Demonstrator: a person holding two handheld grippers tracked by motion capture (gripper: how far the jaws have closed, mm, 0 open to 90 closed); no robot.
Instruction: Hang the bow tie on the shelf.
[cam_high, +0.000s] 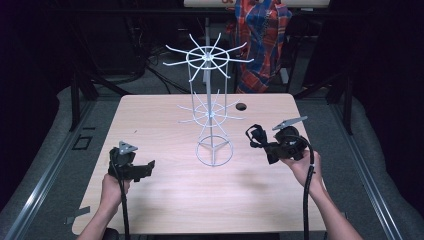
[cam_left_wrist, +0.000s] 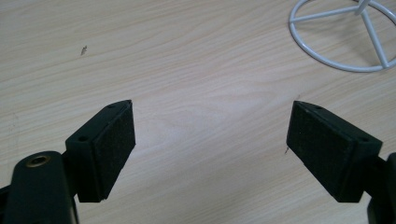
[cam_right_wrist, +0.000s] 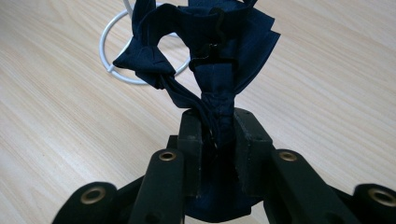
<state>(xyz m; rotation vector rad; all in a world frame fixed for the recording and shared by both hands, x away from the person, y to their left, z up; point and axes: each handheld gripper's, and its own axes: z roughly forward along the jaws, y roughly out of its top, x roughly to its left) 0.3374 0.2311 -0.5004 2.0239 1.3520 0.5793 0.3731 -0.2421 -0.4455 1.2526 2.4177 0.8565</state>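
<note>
A dark blue bow tie (cam_right_wrist: 210, 51) (its black clip showing) is clamped in the right gripper (cam_right_wrist: 217, 135), raised near the desk's (cam_high: 165, 200) right edge, beside the white wire rack (cam_high: 210, 107). The left gripper (cam_left_wrist: 210, 135) gapes wide, near the left edge.

L claw (cam_left_wrist: 210, 140) wide — R claw (cam_right_wrist: 217, 135) clamped

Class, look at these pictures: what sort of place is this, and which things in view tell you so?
Probably a recording lab or studio rather than a shop: a lone wooden table on grey carpet, dark surroundings with black frames, a white wire rack, and cabled handheld tools, the right gripper holding a navy bow tie.
</note>
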